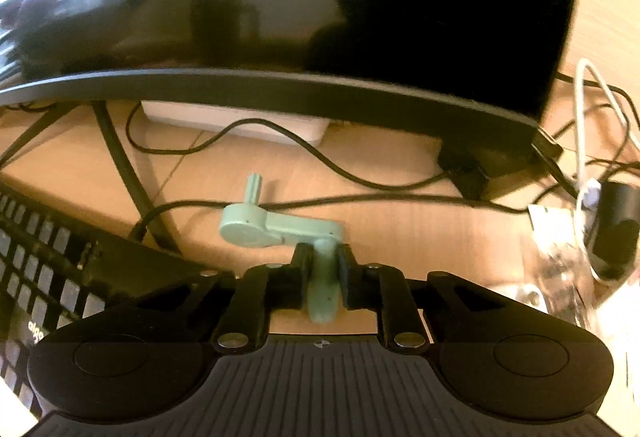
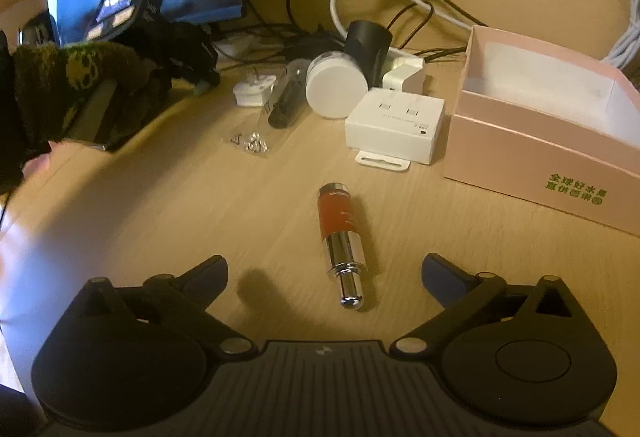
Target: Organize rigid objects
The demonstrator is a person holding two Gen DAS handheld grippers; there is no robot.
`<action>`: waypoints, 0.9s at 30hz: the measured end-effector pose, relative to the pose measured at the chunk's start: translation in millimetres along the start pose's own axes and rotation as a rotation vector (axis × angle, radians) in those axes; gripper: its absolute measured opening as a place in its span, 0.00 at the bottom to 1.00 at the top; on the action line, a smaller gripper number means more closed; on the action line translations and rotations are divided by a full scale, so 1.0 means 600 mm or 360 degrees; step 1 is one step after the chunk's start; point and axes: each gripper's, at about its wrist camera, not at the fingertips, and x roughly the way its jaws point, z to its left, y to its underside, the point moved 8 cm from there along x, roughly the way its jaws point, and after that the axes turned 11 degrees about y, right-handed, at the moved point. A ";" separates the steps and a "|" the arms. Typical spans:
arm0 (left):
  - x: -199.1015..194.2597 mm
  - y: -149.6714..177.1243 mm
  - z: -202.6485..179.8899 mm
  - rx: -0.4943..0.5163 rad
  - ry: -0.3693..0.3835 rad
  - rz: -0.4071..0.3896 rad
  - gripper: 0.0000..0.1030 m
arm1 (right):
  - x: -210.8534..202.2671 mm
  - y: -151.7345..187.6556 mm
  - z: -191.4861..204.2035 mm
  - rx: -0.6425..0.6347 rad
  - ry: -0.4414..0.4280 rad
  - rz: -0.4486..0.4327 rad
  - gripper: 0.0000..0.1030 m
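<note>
Left wrist view, frame centre: left gripper (image 1: 325, 265) clamps pale-green plastic crank handle (image 1: 280, 229) by its stem, likely for boxing; right gripper (image 2: 325, 273) wide, empty.

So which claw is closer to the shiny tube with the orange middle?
Right. The right claw hangs open just before the orange-and-chrome tube; the left claw, off by the monitor, grips a pale green plastic crank.

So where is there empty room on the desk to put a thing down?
Bare wood lies left of the red and silver tube, before the bag of screws. The pink box looks empty inside. It is crowded behind, round the white adapter, white jar and cables.
</note>
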 end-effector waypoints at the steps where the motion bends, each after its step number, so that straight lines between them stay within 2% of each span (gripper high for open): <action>1: -0.004 0.006 -0.002 0.0004 0.0018 -0.0001 0.17 | 0.001 0.000 0.003 -0.0046 0.0005 0.0014 1.00; 3: -0.019 0.023 -0.008 0.0008 0.0052 0.0003 0.17 | 0.004 0.000 0.007 -0.0160 0.0018 0.0036 0.96; 5: -0.041 0.046 -0.019 0.0019 0.0095 0.0005 0.17 | -0.002 -0.008 0.007 -0.0200 0.0041 -0.0036 0.80; 8: -0.083 0.091 -0.042 0.0043 0.0166 0.0017 0.17 | 0.001 -0.025 0.009 -0.0256 0.0097 -0.0124 0.73; 11: -0.133 0.143 -0.070 0.0024 0.0267 0.0034 0.17 | 0.017 -0.037 0.012 -0.0240 0.0032 -0.0102 0.53; 13: -0.166 0.171 -0.091 0.0016 0.0340 0.0035 0.17 | 0.018 -0.044 0.016 -0.0242 -0.0019 -0.0073 0.35; 14: -0.179 0.184 -0.101 0.0012 0.0374 0.0035 0.17 | 0.017 -0.045 0.019 -0.0267 -0.0022 -0.0056 0.19; 17: -0.221 0.220 -0.140 0.0038 0.0484 0.0044 0.17 | -0.001 -0.046 0.018 -0.0290 -0.0051 -0.0050 0.19; 21: -0.257 0.259 -0.203 0.0160 0.0611 0.0056 0.17 | -0.041 -0.042 -0.007 -0.0261 -0.0039 -0.0059 0.19; 24: -0.261 0.275 -0.241 0.0270 0.0661 0.0072 0.17 | -0.080 -0.034 -0.042 -0.0219 0.0028 -0.0089 0.19; 27: -0.254 0.291 -0.261 0.0296 0.0683 0.0121 0.17 | -0.108 -0.023 -0.071 -0.0192 0.0111 -0.0117 0.19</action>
